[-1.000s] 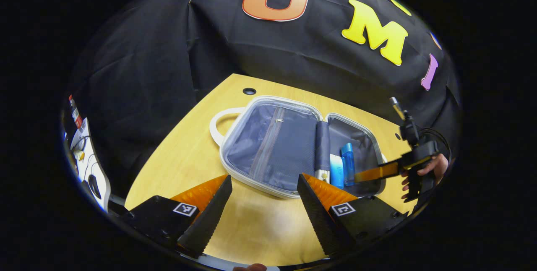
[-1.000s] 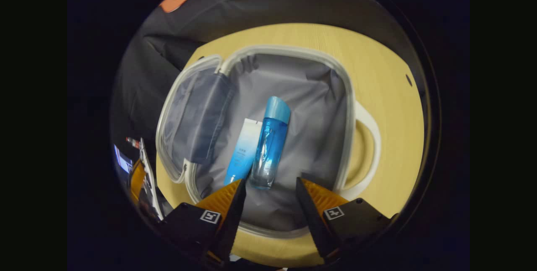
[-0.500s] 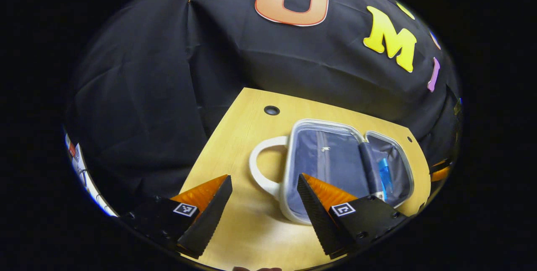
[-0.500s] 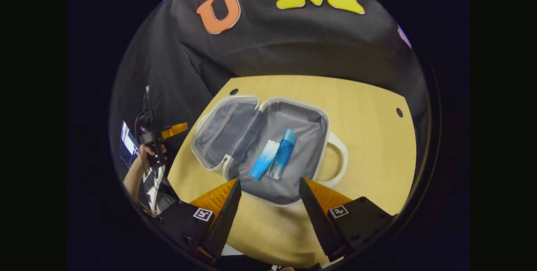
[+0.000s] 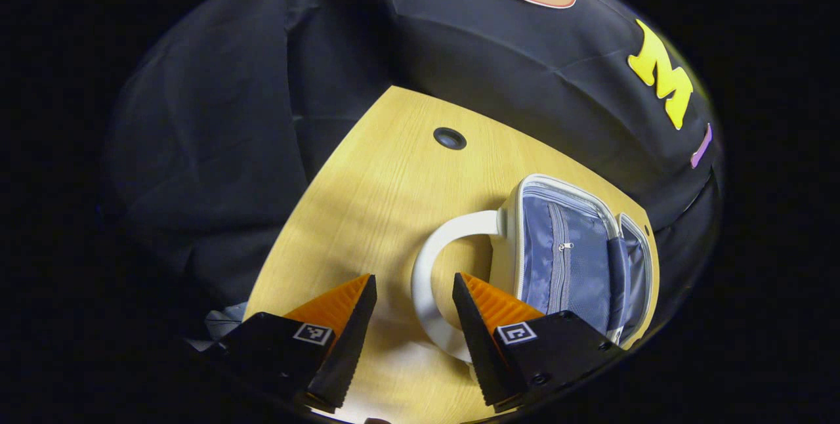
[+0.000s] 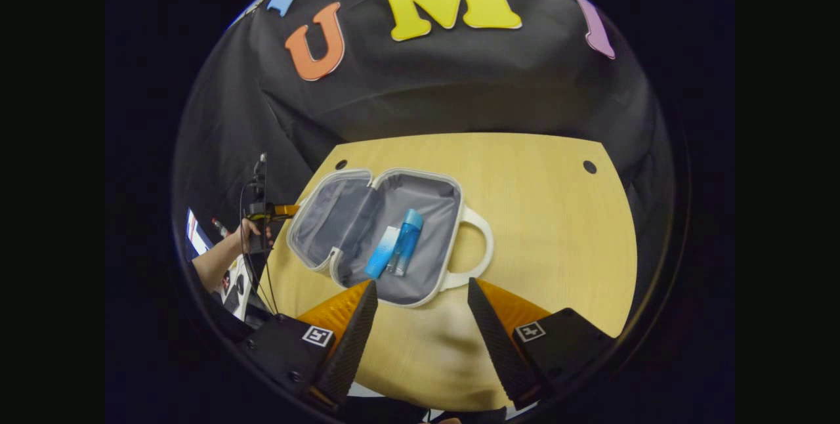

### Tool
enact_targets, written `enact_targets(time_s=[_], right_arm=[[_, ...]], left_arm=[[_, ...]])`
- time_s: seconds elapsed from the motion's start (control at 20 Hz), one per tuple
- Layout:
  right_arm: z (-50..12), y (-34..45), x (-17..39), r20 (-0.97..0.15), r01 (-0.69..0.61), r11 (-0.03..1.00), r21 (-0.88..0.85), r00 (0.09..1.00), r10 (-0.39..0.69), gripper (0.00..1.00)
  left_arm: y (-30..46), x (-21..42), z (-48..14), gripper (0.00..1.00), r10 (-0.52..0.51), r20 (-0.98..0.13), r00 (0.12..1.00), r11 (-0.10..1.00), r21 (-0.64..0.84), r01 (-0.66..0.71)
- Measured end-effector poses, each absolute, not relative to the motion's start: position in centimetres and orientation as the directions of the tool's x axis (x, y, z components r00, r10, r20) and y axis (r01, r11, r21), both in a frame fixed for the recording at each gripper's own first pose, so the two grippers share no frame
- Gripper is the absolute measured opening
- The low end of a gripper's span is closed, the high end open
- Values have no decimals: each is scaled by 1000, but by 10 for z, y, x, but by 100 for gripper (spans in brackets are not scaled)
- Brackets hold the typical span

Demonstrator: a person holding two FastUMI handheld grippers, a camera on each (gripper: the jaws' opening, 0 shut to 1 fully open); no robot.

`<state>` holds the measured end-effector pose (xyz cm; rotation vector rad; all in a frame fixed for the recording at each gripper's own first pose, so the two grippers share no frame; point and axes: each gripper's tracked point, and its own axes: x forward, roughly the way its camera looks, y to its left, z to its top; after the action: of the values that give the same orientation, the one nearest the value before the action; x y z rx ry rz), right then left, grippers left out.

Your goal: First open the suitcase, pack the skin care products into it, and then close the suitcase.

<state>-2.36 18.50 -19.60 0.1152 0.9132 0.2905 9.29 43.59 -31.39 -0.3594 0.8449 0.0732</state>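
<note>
- A pale wooden table with small round holes sits against a dark cloth wall.
- The white suitcase lies open flat at the left of the table, lined in soft grey fabric.
- A slim blue bottle and a flat tube lie side by side in its right half; packing looks done.
- My left gripper, released, straddles the smooth looped handle without pinching it.
- My right gripper hangs released, near the table's front edge.
- Closing comes next, I judge: grasp this handle and fold the lid over.
</note>
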Motion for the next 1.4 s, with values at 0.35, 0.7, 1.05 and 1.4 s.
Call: enact_targets(time_s=[0.35, 0.7, 1.05, 1.4], right_arm=[[-197, 188, -29, -751, -187, 948, 256, 579, 317, 82], [-164, 166, -29, -651, -186, 950, 250, 694, 307, 82], [-127, 107, -42, -535, -164, 973, 164, 813, 228, 82], [-110, 34, -54, -492, -68, 983, 171, 858, 145, 82]], left_arm=[[429, 97, -314, 25, -71, -757, 649, 899, -331, -287], [402, 88, -203, 13, 20, -658, 753, 915, -292, -279], [274, 83, -51, 12, 22, -505, 863, 960, -229, -158], [75, 76, -31, 12, -145, -393, 908, 981, -178, 80]])
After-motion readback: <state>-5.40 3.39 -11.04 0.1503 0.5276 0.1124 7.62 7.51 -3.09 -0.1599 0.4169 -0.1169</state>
